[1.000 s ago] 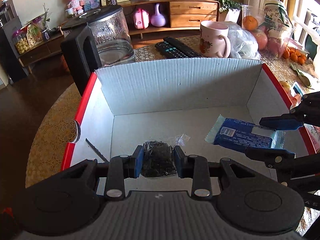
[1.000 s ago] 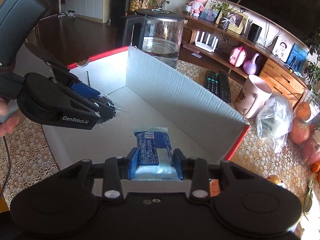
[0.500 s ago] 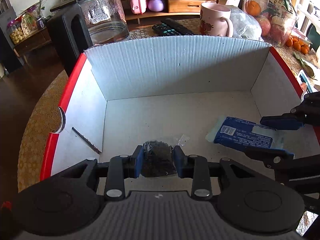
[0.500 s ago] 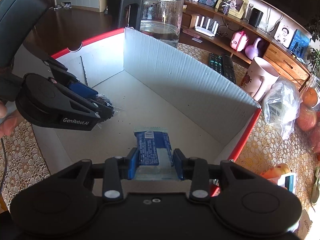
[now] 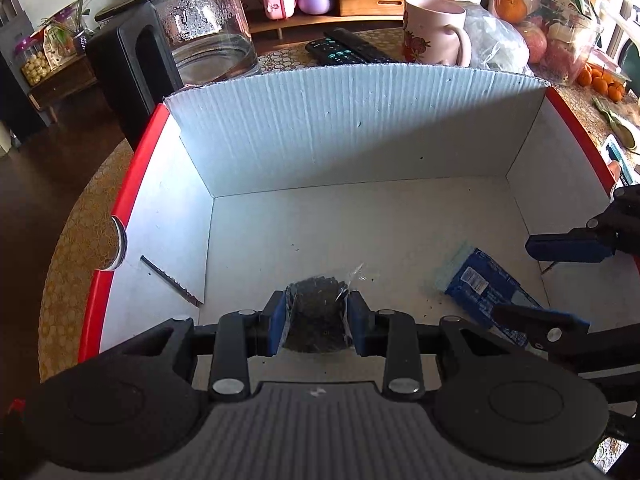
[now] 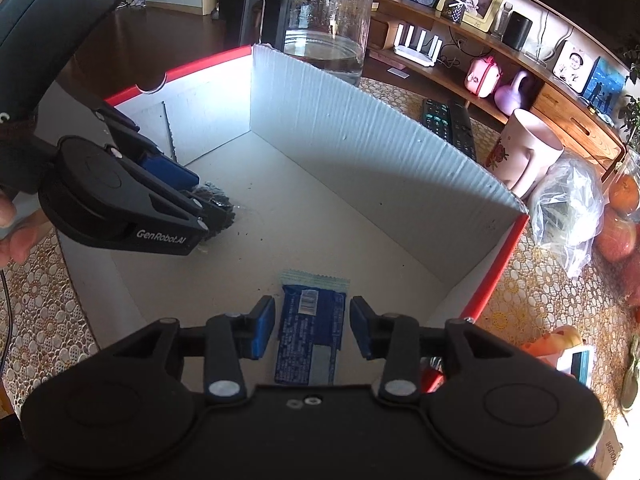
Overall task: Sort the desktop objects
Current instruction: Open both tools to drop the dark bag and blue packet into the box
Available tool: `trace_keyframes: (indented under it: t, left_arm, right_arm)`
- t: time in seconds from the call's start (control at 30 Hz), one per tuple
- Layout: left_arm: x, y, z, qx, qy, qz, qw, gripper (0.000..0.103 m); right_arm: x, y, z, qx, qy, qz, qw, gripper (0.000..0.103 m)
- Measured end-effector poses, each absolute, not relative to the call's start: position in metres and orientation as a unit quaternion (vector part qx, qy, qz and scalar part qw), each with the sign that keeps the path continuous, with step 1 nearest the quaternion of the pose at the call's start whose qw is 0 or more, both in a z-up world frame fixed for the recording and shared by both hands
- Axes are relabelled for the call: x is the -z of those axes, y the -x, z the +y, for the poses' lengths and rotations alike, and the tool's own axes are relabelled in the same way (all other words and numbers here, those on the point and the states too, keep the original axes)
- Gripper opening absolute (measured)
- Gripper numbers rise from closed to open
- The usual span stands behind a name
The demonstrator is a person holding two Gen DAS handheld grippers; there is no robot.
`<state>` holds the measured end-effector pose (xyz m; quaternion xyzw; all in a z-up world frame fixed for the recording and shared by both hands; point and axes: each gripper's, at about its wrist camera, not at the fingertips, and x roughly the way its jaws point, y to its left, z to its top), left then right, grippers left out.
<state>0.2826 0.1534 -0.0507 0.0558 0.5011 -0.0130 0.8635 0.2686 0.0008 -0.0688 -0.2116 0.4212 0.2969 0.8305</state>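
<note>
Inside the white box [image 5: 360,140], left claw [image 5: 318,316] grips a dark packet [image 5: 316,320]; right claw [image 6: 312,326] opens around a blue wrapper [image 6: 310,328].

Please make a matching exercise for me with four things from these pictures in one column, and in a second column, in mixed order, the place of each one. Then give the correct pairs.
Things:
1. blue packet
2. dark packet
3. pink mug
4. remote controls

Places:
A. on the table behind the box's far wall, left of the mug
B. clamped in the left hand-held gripper
C. between the opening jaws of the right hand-held gripper, on the box floor
D. outside the box, beside a clear plastic bag

Pairs: 1-C, 2-B, 3-D, 4-A
</note>
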Motion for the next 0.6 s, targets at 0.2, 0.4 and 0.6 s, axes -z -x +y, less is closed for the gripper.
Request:
trace_keyframes:
  t: [0.2,0.4,0.6]
  left_arm:
    - [0.050,-0.283,0.154,0.007,-0.051,0.503,0.863,0.045]
    - [0.043,-0.278,0.156,-0.002,-0.045,0.490,0.870,0.065]
    - [0.036,-0.273,0.155,-0.008,-0.036,0.481,0.876,0.072]
  right_arm:
    - [0.064,-0.266,-0.003,-0.306,0.208,0.415,0.831,0.053]
    - [0.054,-0.260,-0.010,-0.307,0.204,0.399,0.839,0.063]
    - [0.044,-0.254,-0.024,-0.313,0.195,0.388,0.844,0.077]
